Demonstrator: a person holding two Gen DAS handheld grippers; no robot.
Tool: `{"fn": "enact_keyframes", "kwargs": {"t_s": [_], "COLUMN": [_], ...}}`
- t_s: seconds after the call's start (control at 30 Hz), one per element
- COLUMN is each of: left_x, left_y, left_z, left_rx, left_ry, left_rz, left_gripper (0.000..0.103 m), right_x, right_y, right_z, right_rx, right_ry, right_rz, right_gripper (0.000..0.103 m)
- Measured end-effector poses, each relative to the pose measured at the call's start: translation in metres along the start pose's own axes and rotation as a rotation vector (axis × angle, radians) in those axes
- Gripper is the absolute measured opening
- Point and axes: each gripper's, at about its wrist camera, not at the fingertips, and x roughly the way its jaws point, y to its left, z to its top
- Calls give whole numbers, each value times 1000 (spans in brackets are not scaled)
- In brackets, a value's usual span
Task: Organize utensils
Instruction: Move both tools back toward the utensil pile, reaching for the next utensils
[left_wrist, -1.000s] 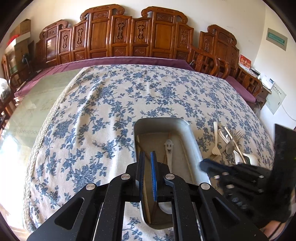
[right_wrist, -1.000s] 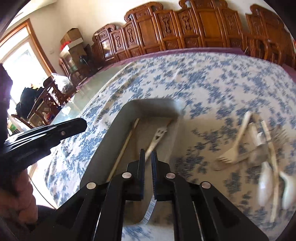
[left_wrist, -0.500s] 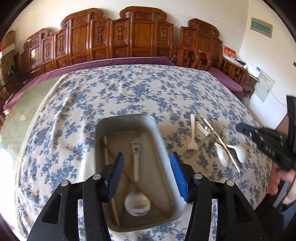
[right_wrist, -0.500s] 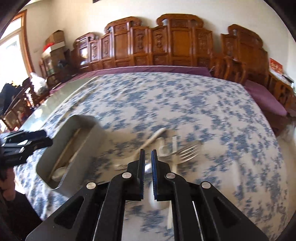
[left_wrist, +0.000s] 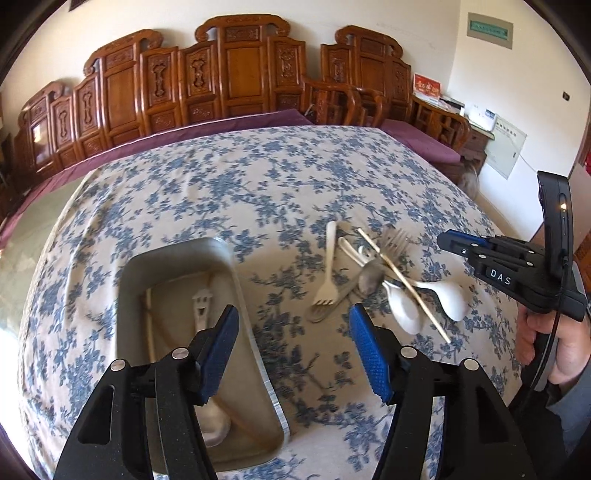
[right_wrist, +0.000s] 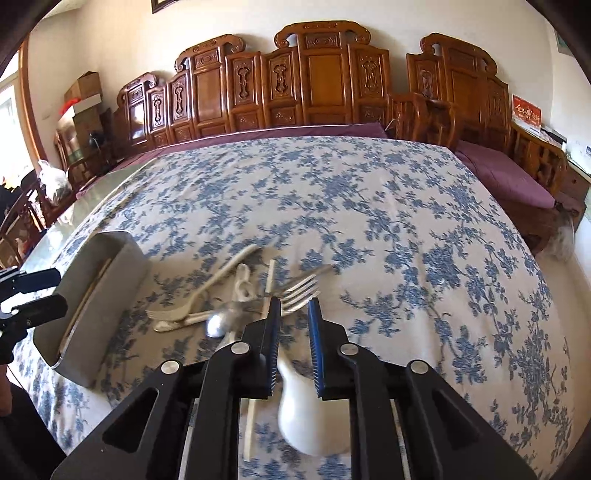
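Note:
A grey tray (left_wrist: 177, 247) on the flowered cloth holds a metal spoon with a smiley handle (left_wrist: 201, 306) and wooden chopsticks (left_wrist: 149, 325). To its right lies a pile: a white fork (left_wrist: 327, 273), a metal fork (left_wrist: 395, 236), a metal spoon (left_wrist: 369, 277), a chopstick (left_wrist: 402, 284) and two white spoons (left_wrist: 450, 295). My left gripper (left_wrist: 295, 343) hangs over the tray's right wall, its jaws opening with nothing between them. My right gripper (right_wrist: 293, 306) hovers above the pile, jaws opening a little, empty; a white spoon (right_wrist: 310, 417) lies under the gap.
The flowered tablecloth (right_wrist: 369, 206) stretches far beyond the pile. Carved wooden chairs (right_wrist: 325, 81) and purple cushions (right_wrist: 509, 177) line the far side. A person's hand (left_wrist: 554, 347) holds the right gripper (left_wrist: 452, 240) at the table's right edge. The tray (right_wrist: 99, 295) stands left of the pile.
My left gripper went from shut to wide open and swung right off the tray's middle. My right gripper travelled from the tray to the pile, and its jaws parted slightly.

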Motion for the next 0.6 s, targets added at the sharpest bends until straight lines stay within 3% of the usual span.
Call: {"fn": "enact_keyframes", "kwargs": {"t_s": [0.2, 0.47, 0.6], "left_x": [25, 66, 91], "left_y": [-28, -56, -67], "left_z": [10, 36, 48], "left_rx": [40, 74, 88], "left_ry": [46, 107, 146], "left_rz": [-29, -67, -87], "left_gripper": [45, 42, 28], "right_x": [9, 17, 17], "right_y": [-21, -40, -49], "right_z": [-6, -6, -5], "right_rx": [21, 74, 111], "right_ry": [42, 57, 51], "right_rz": [0, 15, 34], "right_gripper": [17, 17, 17]}}
